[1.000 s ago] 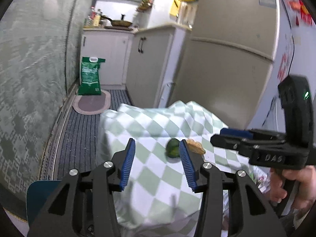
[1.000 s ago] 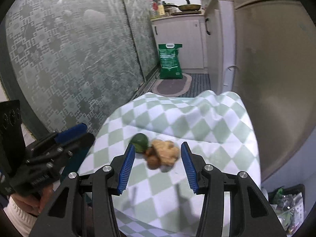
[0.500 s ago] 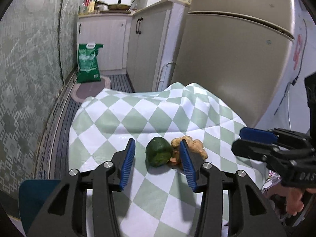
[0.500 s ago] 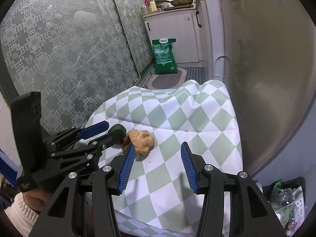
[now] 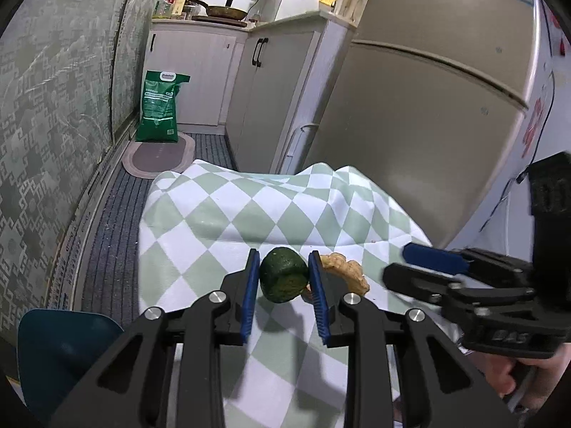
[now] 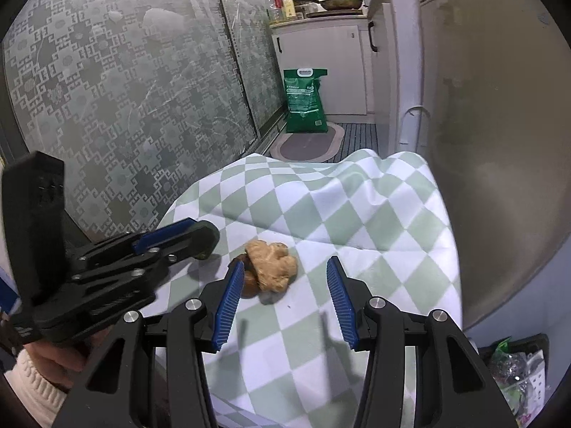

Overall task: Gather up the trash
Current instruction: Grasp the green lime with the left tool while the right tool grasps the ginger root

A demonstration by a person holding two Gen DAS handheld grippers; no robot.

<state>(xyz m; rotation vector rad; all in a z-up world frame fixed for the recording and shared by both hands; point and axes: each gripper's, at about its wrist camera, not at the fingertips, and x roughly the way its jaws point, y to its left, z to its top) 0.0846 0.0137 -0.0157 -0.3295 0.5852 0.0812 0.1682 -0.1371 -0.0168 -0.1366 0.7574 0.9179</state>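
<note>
L gripper (image 5: 281, 276) is clamped on a dark green round piece (image 5: 283, 279) w/ both blue pads touching its sides, low over the checkered cloth (image 5: 228, 221) near its middle. Just right of it lies a tan lumpy scrap (image 6: 273, 264) w/ a small brown bit (image 6: 248, 283) tucked at its near-left edge; prob. food waste, too blurry to name. R gripper (image 6: 285, 297) hangs apart over the cloth, jaws wide, the tan scrap sitting between and just beyond its tips, not touched. Far end of the room: green bag (image 6: 304, 101) on the floor by white cabinets. Bin w/ wrappers (image 6: 514, 367) sits at near right, below the cloth edge.
</note>
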